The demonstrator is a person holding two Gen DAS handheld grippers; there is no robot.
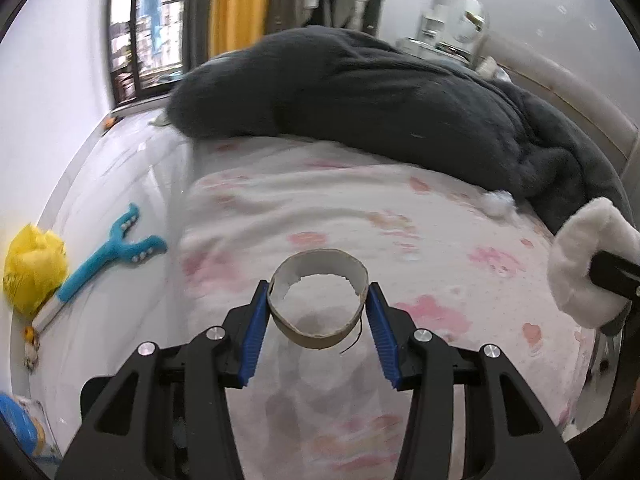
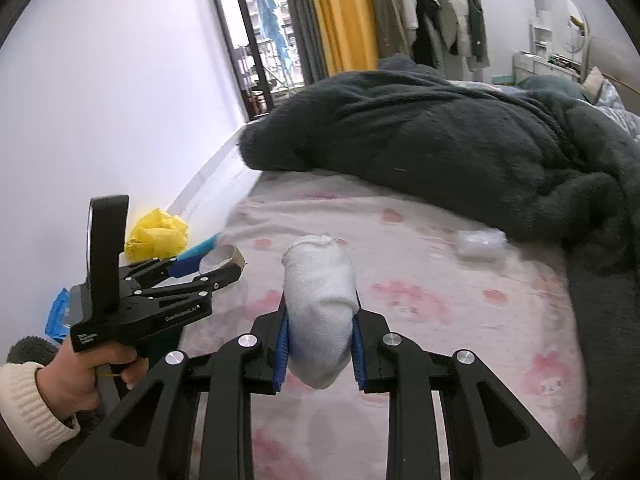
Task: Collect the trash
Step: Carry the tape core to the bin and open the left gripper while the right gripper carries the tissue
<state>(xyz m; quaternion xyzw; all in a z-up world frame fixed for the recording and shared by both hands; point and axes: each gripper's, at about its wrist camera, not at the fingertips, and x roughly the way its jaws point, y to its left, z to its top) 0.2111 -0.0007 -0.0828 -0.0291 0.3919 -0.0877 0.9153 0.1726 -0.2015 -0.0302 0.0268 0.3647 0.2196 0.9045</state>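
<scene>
While the left gripper has its blue fingers pressed against both sides of a cardboard ring, the ring sits clamped between them with its open mouth tilted up toward the camera and a thin thread hanging from its lower edge. Seen from the right wrist, this same gripper is carried in a hand with a cream knitted cuff, held out over the left edge of the bed.

Between the blue fingers of the right gripper stands a rolled white sock, squeezed at its lower half and rising upright above the tips. From the left wrist the sock shows as a fluffy white bundle at the right edge of the picture.

Under both grippers lies the bed, covered by a white sheet with pink prints. Farther back on the sheet, just at the foot of a heaped dark grey blanket, rests a small crumpled white wad.

Off the left side of the bed, on the pale floor near the wall, sit a yellow plastic bag and, just beside it, a blue forked tool with a white handle. Beyond the blanket are a window, a yellow curtain and clothes hanging on a rail.
</scene>
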